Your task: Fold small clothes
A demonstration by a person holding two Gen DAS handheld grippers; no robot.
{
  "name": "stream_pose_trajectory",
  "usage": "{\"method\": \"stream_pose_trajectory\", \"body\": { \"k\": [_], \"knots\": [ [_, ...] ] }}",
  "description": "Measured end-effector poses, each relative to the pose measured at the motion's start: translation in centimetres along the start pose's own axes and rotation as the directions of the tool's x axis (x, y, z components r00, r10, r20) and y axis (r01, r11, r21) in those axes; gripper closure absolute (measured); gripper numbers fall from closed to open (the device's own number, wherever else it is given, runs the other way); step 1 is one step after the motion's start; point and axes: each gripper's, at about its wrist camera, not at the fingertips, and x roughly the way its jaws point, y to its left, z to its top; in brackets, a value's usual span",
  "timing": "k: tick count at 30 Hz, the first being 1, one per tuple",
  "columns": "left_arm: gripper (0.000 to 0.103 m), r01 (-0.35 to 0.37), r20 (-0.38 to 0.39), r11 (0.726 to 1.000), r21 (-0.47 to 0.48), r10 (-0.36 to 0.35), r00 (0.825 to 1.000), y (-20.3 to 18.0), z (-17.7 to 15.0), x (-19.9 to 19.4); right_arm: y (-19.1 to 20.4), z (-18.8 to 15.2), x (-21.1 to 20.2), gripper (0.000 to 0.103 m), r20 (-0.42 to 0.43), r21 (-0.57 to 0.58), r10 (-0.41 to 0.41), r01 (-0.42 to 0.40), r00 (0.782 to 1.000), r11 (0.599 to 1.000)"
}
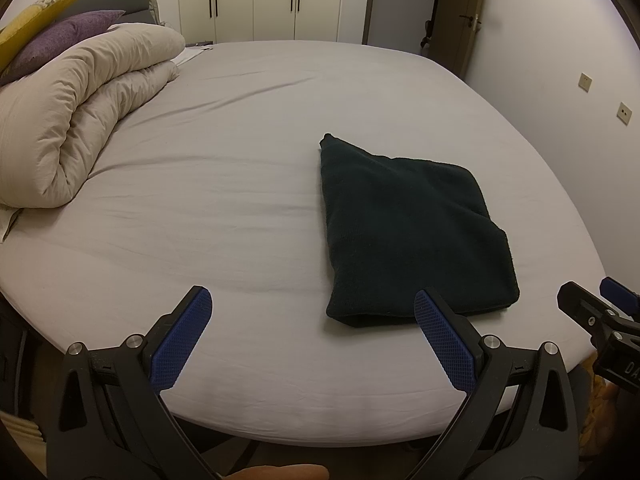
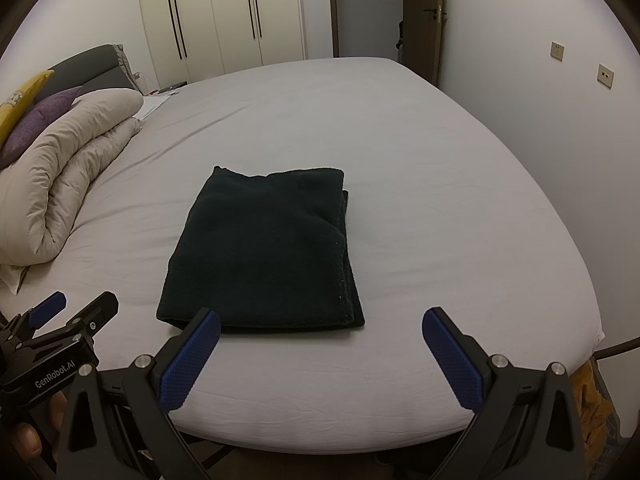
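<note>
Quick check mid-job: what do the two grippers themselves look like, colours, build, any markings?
Both match. The left gripper and right gripper have black angular frames with silver round bolts at the joints. Their fingers carry blue pads with a fine cross-hatch texture. White "GenRobot.AI" lettering marks the left gripper's body. No cables show; a bare hand shows, no sleeve.

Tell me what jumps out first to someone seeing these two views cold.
The dark folded garment lies flat on the pale bed sheet, near the front edge, the one dark shape on it. Both the left gripper and right gripper hang open in front of it, holding nothing. A rolled beige duvet sits at the left, with purple and yellow pillows behind.
</note>
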Motion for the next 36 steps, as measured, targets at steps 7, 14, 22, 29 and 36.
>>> {"method": "stream_pose_trajectory", "body": {
  "k": [7, 14, 22, 29, 36],
  "knots": [
    [0.000, -0.004, 0.000, 1.000, 0.003, 0.004, 1.000, 0.07, -0.09, 0.04, -0.16, -0.13, 0.05, 0.000, 0.000, 0.002, -0.002, 0.002, 1.000, 1.000],
    [0.000, -0.004, 0.000, 1.000, 0.004, 0.004, 1.000, 0.08, -0.10, 0.07, -0.26, -0.14, 0.09, 0.000, -0.001, 0.003, 0.000, 0.000, 1.000, 1.000],
    [0.000, -0.004, 0.000, 1.000, 0.004, 0.004, 1.000, 0.04, -0.08, 0.03, -0.36, -0.27, 0.12, 0.000, -0.002, 0.005, -0.003, 0.003, 1.000, 1.000],
    [0.000, -0.005, -0.001, 1.000, 0.004, 0.005, 1.000, 0.07, -0.14, 0.06, -0.40, -0.37, 0.11, 0.000, -0.003, 0.006, -0.004, 0.004, 1.000, 1.000],
    [0.000, -0.005, -0.001, 1.000, 0.006, 0.005, 1.000, 0.11, -0.32, 0.08, -0.39, -0.33, 0.11, 0.000, -0.003, 0.006, -0.003, 0.003, 1.000, 1.000]
  ]
}}
